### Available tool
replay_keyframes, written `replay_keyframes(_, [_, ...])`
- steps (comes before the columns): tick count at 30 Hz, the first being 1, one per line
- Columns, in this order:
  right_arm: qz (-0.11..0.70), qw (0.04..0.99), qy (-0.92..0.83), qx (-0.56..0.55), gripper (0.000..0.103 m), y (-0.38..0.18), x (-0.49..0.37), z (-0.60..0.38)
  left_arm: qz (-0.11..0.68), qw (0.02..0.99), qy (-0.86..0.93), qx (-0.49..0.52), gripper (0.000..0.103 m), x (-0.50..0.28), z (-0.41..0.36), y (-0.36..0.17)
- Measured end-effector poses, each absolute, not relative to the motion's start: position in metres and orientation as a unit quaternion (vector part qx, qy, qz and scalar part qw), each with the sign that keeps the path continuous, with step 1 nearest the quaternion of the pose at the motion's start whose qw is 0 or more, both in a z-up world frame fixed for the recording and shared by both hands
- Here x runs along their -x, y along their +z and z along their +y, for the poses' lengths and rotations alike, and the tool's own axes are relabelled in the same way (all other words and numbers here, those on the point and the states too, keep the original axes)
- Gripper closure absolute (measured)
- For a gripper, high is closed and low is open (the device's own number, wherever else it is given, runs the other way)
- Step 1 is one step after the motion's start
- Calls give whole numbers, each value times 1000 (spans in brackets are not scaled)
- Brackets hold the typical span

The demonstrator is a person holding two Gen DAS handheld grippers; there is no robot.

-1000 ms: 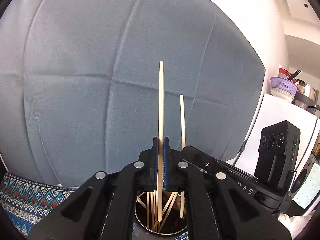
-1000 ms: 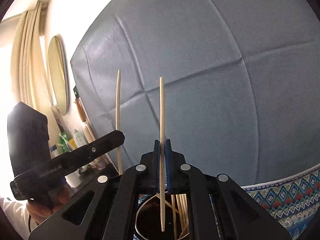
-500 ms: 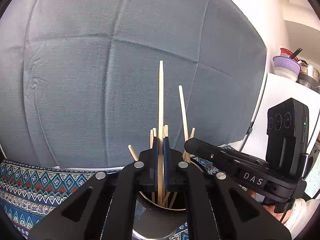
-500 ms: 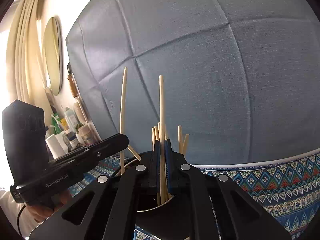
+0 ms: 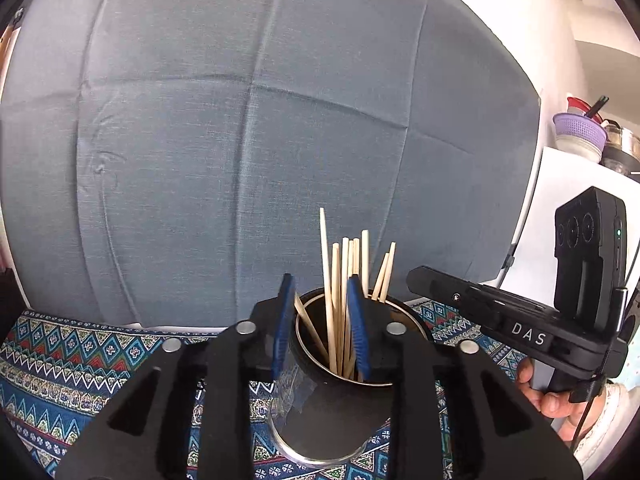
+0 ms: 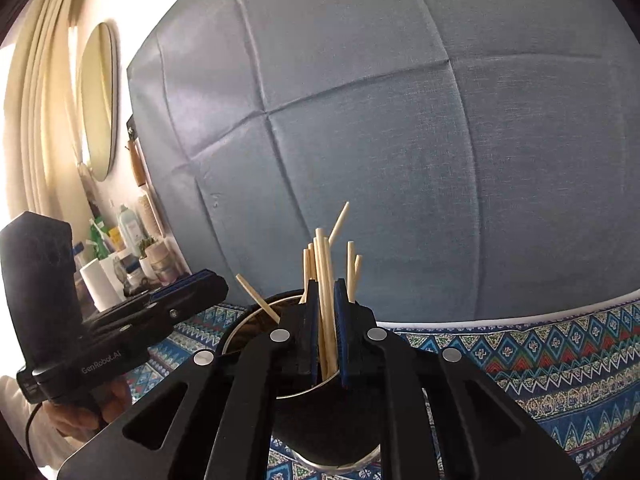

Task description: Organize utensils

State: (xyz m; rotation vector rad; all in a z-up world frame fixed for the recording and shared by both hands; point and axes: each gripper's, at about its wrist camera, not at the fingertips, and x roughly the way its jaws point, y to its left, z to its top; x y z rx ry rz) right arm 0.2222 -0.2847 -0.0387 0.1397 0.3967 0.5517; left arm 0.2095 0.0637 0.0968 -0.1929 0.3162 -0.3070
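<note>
Here the left gripper (image 5: 320,312) hangs over the cup (image 5: 332,408) of chopsticks (image 5: 340,280), jaws wide; the right gripper (image 6: 325,320), above it too, has jaws narrowly parted.

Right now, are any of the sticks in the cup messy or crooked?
A bit. Most chopsticks stand bunched upright in the dark cup, but one chopstick leans far out over the rim, apart from the bunch. Nothing looks spilled or broken.
</note>
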Motion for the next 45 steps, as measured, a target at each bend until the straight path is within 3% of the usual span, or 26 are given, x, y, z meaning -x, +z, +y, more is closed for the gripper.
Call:
replay_keyframes(3, [192, 945, 259, -61, 74, -33, -217, -285, 155, 972, -138, 112, 50, -203, 74, 102])
replay_keyframes(5, [191, 948, 248, -53, 74, -29, -214, -285, 154, 974, -122, 116, 33, -198, 81, 105])
replay_keyframes(6, [192, 950, 242, -51, 73, -26, -213, -285, 155, 974, -115, 119, 30, -197, 84, 107])
replay_keyframes(8, [192, 952, 235, -50, 65, -21, -211, -286, 157, 975, -100, 122, 19, -192, 94, 109])
replay_keyframes(10, [191, 955, 223, -47, 44, -15, -208, -287, 164, 975, -84, 122, 9, -188, 102, 112])
replay_keyframes(11, [190, 956, 220, -46, 40, -12, -206, -287, 169, 975, -76, 121, 7, -187, 105, 114])
replay_keyframes(14, [196, 958, 206, -40, 17, -3, -202, -287, 179, 974, -59, 124, 6, -182, 115, 119])
replay_keyframes(30, [292, 944, 147, -43, 10, 10, -156, -298, 320, 931, -29, 176, 6, -115, 133, 132])
replay_keyframes(45, [354, 933, 61, -11, 8, 35, -39, -291, 342, 930, -11, 131, 6, -35, 110, 164])
